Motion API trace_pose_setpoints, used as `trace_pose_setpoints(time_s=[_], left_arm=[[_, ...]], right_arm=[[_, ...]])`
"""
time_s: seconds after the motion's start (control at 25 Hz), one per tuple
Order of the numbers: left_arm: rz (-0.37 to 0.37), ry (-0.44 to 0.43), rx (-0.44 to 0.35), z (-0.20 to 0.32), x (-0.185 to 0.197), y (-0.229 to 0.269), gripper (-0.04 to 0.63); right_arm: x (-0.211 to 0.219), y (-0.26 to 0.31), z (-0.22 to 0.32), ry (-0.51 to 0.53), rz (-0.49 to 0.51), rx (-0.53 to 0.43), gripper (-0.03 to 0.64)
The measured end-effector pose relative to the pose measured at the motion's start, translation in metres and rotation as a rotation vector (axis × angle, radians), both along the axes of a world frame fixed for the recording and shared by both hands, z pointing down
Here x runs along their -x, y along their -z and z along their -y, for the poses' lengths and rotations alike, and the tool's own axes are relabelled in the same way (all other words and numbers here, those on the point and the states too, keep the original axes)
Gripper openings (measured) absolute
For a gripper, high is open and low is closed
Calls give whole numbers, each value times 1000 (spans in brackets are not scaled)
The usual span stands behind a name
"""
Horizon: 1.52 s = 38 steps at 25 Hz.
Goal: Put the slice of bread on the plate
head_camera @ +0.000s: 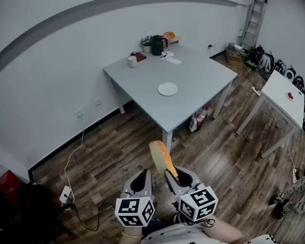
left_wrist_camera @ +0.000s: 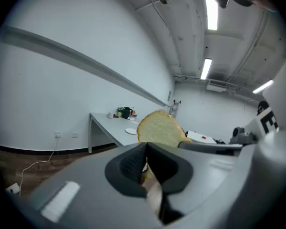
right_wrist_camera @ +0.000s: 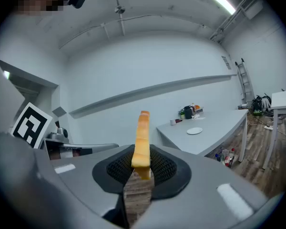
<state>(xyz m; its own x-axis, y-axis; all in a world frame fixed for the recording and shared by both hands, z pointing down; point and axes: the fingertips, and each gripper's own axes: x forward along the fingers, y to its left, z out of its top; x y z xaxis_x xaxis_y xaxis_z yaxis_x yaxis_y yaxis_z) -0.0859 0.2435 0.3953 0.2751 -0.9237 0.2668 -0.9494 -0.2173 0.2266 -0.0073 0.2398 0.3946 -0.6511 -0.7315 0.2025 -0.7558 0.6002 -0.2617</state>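
half done at best: the right gripper (right_wrist_camera: 142, 170) pinches the slice of bread (head_camera: 160, 157) upright by its lower edge (left gripper (left_wrist_camera: 144, 163) closed, empty), well apart from the plate (head_camera: 168, 89) on the far table (head_camera: 203, 75); carrying and placing remain.

The head view looks steeply down; the table (head_camera: 198, 72) sits far, upper centre. Both gripper views, nearly level, share its plate (head_camera: 168, 89).

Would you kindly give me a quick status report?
Right tongs shut on slice of bread, upright. Left tongs shut, empty. Plate bare on grey table, far ahead; nothing seen blocking the floor.
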Motion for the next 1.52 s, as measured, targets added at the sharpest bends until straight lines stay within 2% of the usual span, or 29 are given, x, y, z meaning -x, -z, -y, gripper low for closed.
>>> trace_pose_setpoints(time_s=[0.24, 0.4, 0.72, 0.88, 1.08, 1.32, 1.52], left_arm=[[-15, 8, 1, 6, 24, -6, 9], [-1, -4, -4, 8, 35, -13, 9], [4, -47, 32, 42, 33, -27, 9], [7, -64, 37, 84, 24, -35, 9], [24, -63, 15, 163, 12, -29, 9], [7, -61, 1, 256, -9, -18, 9], [-16, -65, 0, 312, -29, -20, 9]], right_arm=[[20, 0, 8, -3, 11, 4, 88], [28, -6, 10, -24, -17, 4, 89], [30, -17, 51, -56, -57, 35, 89], [17, -20, 100, -75, -52, 25, 89], [2, -19, 180, -79, -56, 21, 88], [-17, -16, 267, -70, -39, 21, 87], [-34, -16, 321, -63, -37, 31, 88]])
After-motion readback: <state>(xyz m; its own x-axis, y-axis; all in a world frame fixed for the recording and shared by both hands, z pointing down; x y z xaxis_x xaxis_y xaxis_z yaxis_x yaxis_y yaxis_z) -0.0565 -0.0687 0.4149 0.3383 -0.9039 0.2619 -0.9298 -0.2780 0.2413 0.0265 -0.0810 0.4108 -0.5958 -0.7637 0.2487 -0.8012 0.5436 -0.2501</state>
